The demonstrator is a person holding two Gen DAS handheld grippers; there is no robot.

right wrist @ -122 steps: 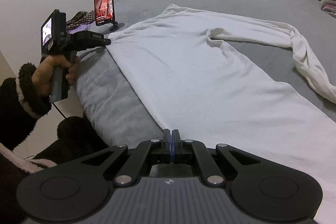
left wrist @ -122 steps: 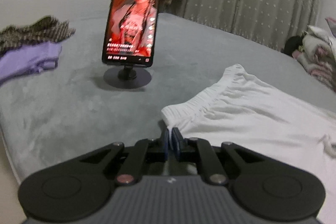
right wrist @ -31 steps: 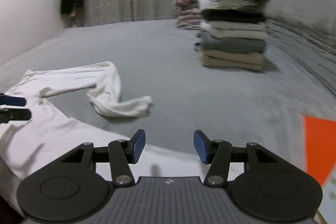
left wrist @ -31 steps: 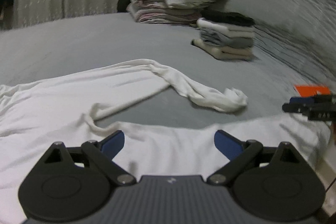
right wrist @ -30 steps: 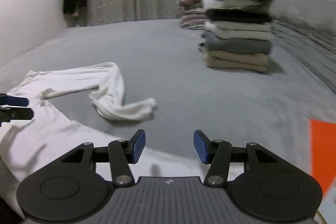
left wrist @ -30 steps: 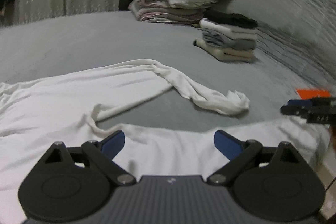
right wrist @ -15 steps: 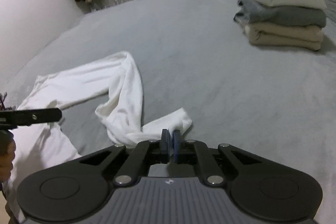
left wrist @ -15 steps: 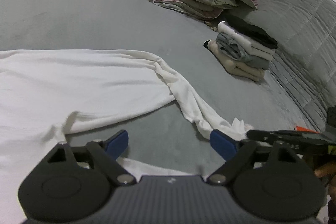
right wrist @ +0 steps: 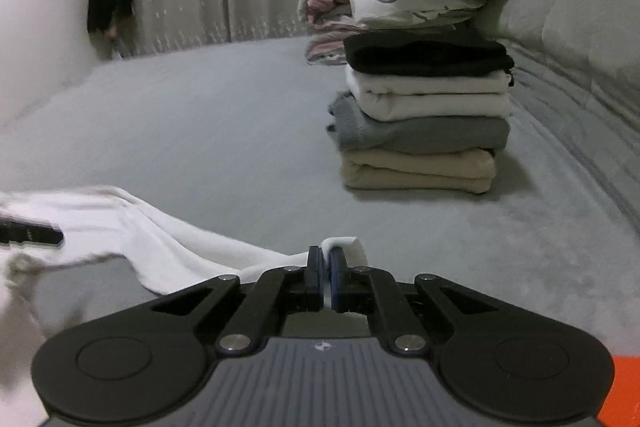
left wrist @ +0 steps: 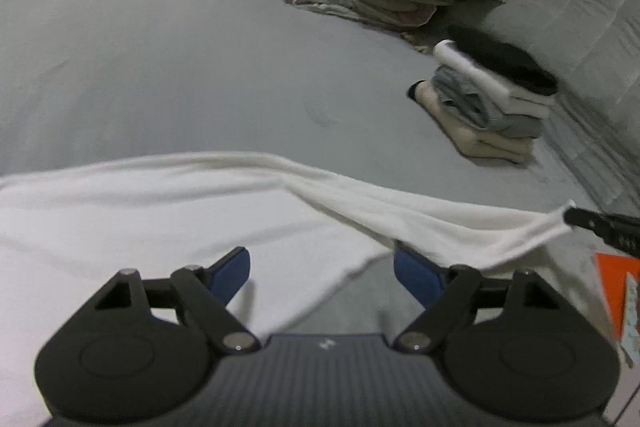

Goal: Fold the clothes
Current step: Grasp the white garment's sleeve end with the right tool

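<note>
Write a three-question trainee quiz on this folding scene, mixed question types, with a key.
1. True or false: the right gripper is shut on the sleeve of the white top.
2. Pick one. The left gripper is: A) open above the white top, B) shut on the cuff, C) out of view.
3. Fill in: the top garment on the folded stack is coloured ____.

Key: 1 true; 2 A; 3 black.
</note>
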